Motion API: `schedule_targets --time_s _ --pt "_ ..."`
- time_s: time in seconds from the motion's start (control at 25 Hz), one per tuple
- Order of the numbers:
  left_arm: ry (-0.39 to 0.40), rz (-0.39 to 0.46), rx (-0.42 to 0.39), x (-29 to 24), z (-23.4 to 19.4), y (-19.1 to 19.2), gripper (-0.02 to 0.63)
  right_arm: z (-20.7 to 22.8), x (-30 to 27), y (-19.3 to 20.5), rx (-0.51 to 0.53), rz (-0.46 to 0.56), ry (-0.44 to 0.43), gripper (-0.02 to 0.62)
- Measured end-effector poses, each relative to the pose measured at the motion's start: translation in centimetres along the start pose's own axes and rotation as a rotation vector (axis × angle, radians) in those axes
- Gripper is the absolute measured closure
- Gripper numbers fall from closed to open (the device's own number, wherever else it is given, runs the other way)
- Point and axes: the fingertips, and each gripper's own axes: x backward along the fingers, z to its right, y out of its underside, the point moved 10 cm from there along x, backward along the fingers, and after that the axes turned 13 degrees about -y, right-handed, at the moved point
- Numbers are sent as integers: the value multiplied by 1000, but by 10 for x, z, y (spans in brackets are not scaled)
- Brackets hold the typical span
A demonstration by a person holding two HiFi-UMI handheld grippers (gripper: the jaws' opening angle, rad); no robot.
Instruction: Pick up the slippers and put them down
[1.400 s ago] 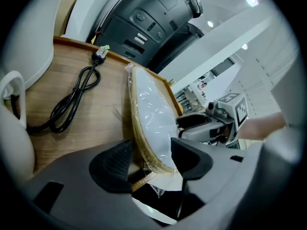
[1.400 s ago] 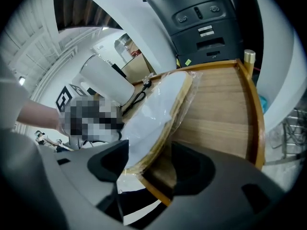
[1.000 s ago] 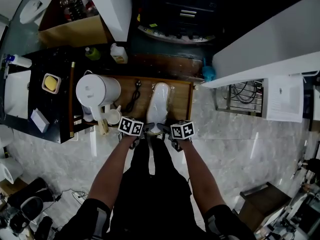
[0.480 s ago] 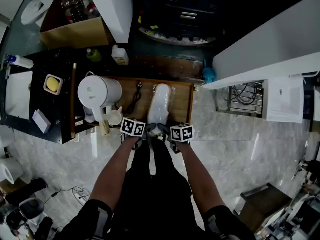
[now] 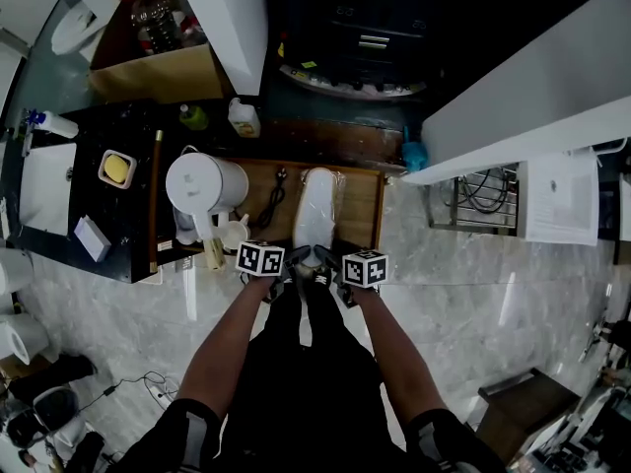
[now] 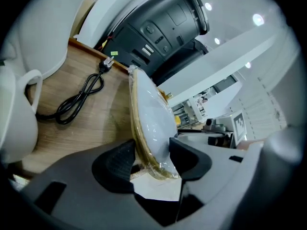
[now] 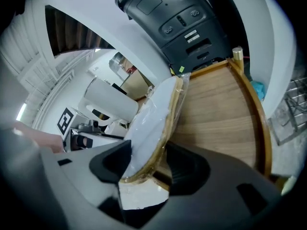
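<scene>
A pair of white slippers (image 5: 315, 205) wrapped in clear plastic lies lengthwise on the wooden table (image 5: 360, 205), with the heel end towards me. My left gripper (image 5: 298, 257) holds that near end from the left and my right gripper (image 5: 331, 262) holds it from the right. In the left gripper view the pack (image 6: 151, 123) stands on edge between the dark pads (image 6: 115, 164), which press on it. The right gripper view shows the same pack (image 7: 153, 123) pinched between that gripper's pads (image 7: 187, 169). Both pairs of jaws have just been closing on the pack.
A white kettle (image 5: 202, 183) and a mug (image 5: 232, 233) stand left of the slippers, with a coiled black cable (image 5: 268, 197) between them. A black appliance (image 5: 355, 37) sits behind the table. White counters flank it, and grey marble floor (image 5: 463, 294) lies to the right.
Both grippers have risen slightly with the heel end of the slipper pack held between them. The jaws have tightened on it.
</scene>
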Motion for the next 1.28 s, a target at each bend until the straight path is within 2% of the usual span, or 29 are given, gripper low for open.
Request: schedule_targets --time_s 0.16,0.36,0.56,0.92,1.28 --pt "25 39 14 14 5 -1 376 -14 7 -4 10 54 -15 364" --pt "27 95 3 33 17 -2 376 -31 18 -7 69 76 -15 365" --pt "69 139 6 49 33 0 376 -50 37 -11 81 110 -43 371" --pt "101 202 -21 79 58 1 376 -77 61 -10 76 197 -83 377" --pt "127 256 -80 107 85 7 376 -107 90 -11 143 207 -114 382"
